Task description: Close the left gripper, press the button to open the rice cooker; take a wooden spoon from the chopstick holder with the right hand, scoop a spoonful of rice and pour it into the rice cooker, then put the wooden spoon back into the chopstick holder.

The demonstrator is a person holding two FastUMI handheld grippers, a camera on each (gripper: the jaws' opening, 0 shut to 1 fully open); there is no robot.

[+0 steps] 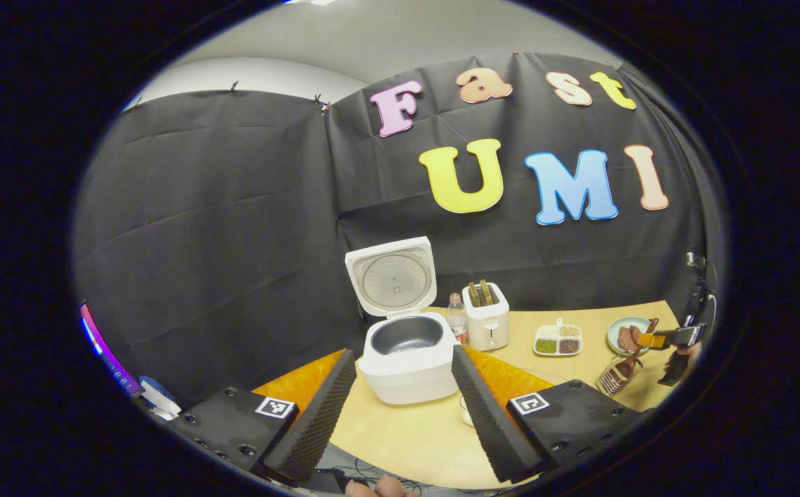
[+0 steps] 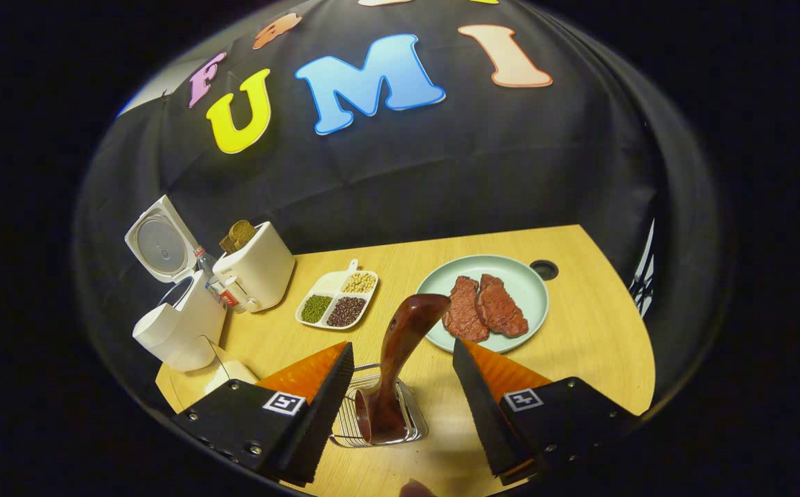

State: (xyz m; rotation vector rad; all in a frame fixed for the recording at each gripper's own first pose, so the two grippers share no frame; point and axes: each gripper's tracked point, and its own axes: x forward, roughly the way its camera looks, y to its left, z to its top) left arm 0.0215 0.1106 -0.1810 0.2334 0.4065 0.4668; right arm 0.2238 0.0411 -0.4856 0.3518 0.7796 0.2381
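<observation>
A: Left gripper [image 1: 404,407] at 6 o'clock — fingers spread wide, nothing between them. Just past the tips, cooker [image 1: 408,359] on the table [image 1: 413,435], lid [image 1: 391,276] up, pot open.

B: Beyond it at 1 o'clock, bottle [image 1: 456,317], then toaster [image 1: 486,316] just beside. Farther toward 3 o'clock, tray [image 1: 558,339], plate [image 1: 626,335].

A: At 3 o'clock, well apart, right gripper [image 1: 669,338] over the holder [image 1: 617,376]; spoon [image 1: 638,345] leaning there.

B: From the right gripper view: gripper [image 2: 400,407] at 6 o'clock, fingers apart, touching nothing. Between them, holder [image 2: 379,414] with spoon [image 2: 400,359] standing inside — handle tilted toward 1 o'clock.

A: Past that at 1 o'clock, plate [image 2: 531,276] with two steaks [image 2: 484,307]. At 11 o'clock, tray [image 2: 336,302]; farther at 9 o'clock, toaster [image 2: 256,270], cooker [image 2: 179,324] open.
</observation>
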